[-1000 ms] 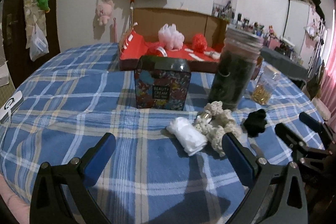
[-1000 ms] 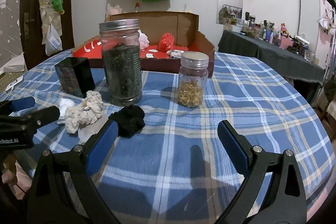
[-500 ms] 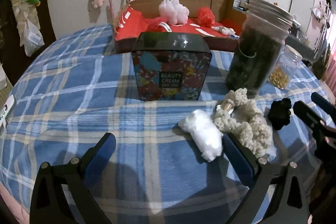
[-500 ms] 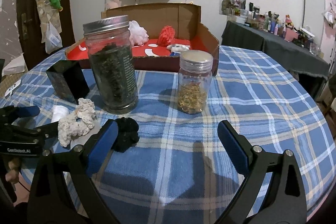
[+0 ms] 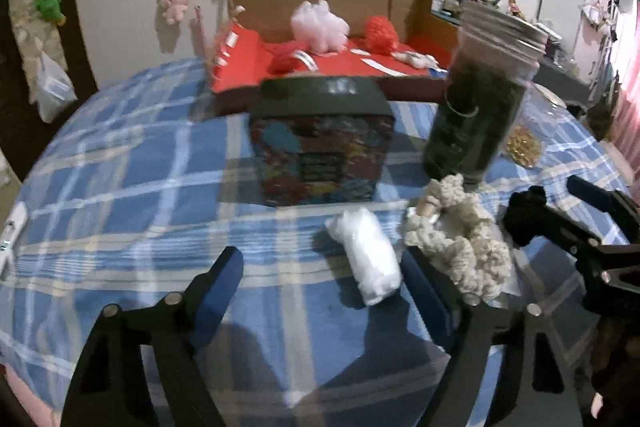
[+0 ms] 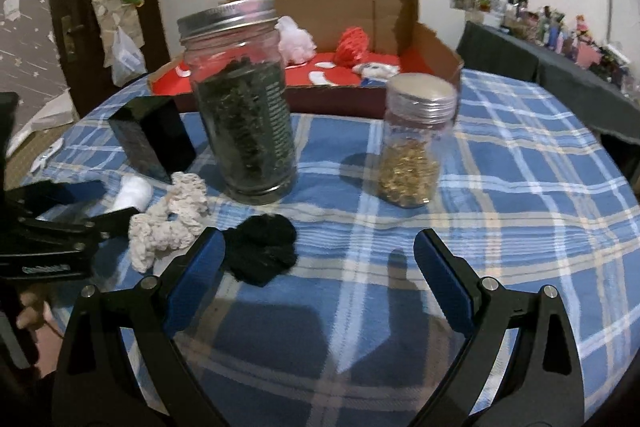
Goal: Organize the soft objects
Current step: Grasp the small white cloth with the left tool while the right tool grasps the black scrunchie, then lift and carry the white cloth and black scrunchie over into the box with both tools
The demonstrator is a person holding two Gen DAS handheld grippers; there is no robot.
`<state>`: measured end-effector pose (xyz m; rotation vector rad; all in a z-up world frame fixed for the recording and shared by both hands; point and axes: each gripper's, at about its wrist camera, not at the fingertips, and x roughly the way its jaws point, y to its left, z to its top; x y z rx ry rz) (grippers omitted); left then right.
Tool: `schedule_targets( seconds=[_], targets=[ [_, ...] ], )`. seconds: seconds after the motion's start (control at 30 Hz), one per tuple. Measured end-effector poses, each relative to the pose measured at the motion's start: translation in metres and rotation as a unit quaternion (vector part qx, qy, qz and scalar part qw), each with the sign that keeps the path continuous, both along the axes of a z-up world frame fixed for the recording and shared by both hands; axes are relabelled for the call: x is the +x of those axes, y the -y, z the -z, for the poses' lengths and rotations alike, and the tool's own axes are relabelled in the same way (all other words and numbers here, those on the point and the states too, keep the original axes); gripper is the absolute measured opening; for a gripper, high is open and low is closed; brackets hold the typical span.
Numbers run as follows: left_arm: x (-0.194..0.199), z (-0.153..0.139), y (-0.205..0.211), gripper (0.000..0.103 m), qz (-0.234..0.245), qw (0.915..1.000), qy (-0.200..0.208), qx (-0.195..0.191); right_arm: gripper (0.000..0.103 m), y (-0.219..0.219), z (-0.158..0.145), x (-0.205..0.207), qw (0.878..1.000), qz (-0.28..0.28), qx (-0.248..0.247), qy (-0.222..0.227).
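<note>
- Left gripper (image 5: 322, 277): blue-padded jaws spread wide, gripping nothing; now lower and closer than half a second ago, the roll lying between the fingers near the right one.
- White rolled cloth (image 5: 366, 259): on the blue plaid tablecloth (image 5: 132, 187) near the table's front edge, unmoved.
- Cream crocheted scrunchie (image 5: 460, 247): just right of the roll, touching the left gripper's right finger (image 5: 424, 291); position unchanged.
- Black fabric scrunchie (image 6: 260, 251): beside the cream one; the right gripper's left pad (image 6: 196, 275) now sits against it.
- Right gripper (image 6: 318, 281): jaws wide apart, nothing held; advanced slightly.
- Colourful printed tin with dark lid (image 5: 320, 143): behind the roll.
- Tall glass jar of dark contents (image 6: 244, 103) and small glass jar of gold pieces (image 6: 412, 151): mid-table, as before.
- Red-lined cardboard box (image 6: 436, 51): far edge, holding pink and red soft pieces.
</note>
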<state>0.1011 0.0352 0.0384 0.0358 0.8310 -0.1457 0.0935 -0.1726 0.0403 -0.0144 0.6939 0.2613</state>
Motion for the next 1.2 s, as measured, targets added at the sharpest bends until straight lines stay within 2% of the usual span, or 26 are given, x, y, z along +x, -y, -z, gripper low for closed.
schedule_targets(
  seconds=[0.03,0.07,0.1,0.13,0.17,0.2,0.27,0.47,0.67,1.03,1.2],
  targets=[
    [0.001,0.001,0.002,0.07,0.005,1.0,0.0,-0.004,0.093,-0.001,0.001,0.001,1.0,-0.009,0.005,-0.003],
    [0.001,0.002,0.003,0.064,0.009,0.9999,0.002,-0.005,0.083,-0.003,0.002,0.002,1.0,-0.018,0.008,-0.007],
    [0.0,0.002,0.005,0.052,0.016,0.9998,0.005,-0.009,0.067,-0.005,0.003,0.003,0.999,-0.029,0.012,-0.012],
    [0.0,0.001,0.006,0.035,0.023,0.9996,0.006,-0.014,0.057,-0.007,0.007,0.005,0.998,-0.045,0.023,-0.024],
    [-0.001,0.001,0.008,0.026,0.034,0.999,0.007,-0.027,0.037,-0.008,0.009,0.006,0.997,-0.055,0.034,-0.032],
    [-0.002,0.0,0.008,0.014,0.041,0.9985,0.006,-0.036,0.03,-0.007,0.011,0.007,0.995,-0.068,0.054,-0.041],
    [-0.005,-0.004,0.009,0.014,0.046,0.9978,0.01,-0.047,0.027,-0.005,0.007,0.002,0.996,-0.064,0.059,-0.027],
    [-0.018,-0.021,0.021,0.013,0.079,0.9944,0.03,-0.063,0.027,-0.006,-0.012,-0.011,0.996,-0.068,0.055,0.008],
    [-0.02,-0.027,0.029,0.013,0.096,0.9921,0.034,-0.073,0.027,-0.007,-0.015,-0.011,0.996,-0.07,0.056,0.008],
    [-0.019,-0.035,0.04,0.013,0.129,0.9844,0.026,-0.116,0.027,-0.007,-0.019,-0.014,0.995,-0.073,0.061,0.012],
    [-0.018,-0.038,0.048,0.013,0.141,0.9822,0.027,-0.121,0.027,-0.005,-0.02,-0.014,0.995,-0.072,0.062,0.012]
  ],
)
